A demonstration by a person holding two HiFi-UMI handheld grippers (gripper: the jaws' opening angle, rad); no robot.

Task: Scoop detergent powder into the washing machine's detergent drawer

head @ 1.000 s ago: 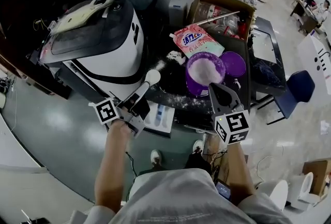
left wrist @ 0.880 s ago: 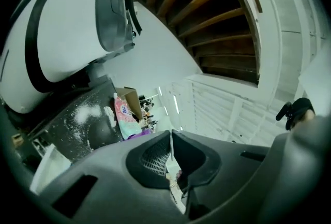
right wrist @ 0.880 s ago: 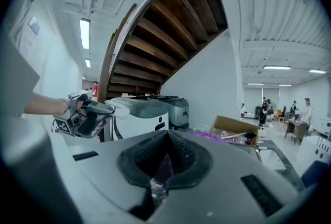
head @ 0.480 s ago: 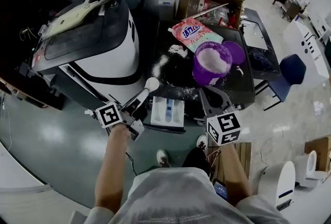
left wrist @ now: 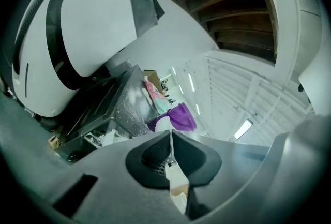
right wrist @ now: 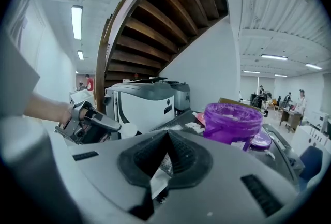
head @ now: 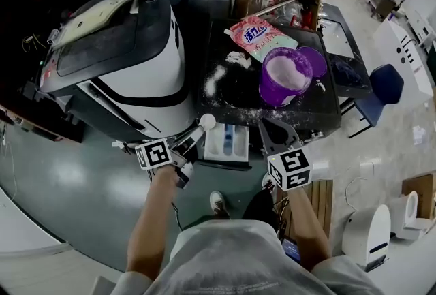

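Left gripper (head: 189,142) pinching the scoop (head: 206,122) by its handle, which runs up-right from my jaws, bowl just left of the drawer (head: 213,144) at the table's near edge; right gripper (head: 269,129) jaws pressed together just right of it, tub (head: 271,93) beyond.
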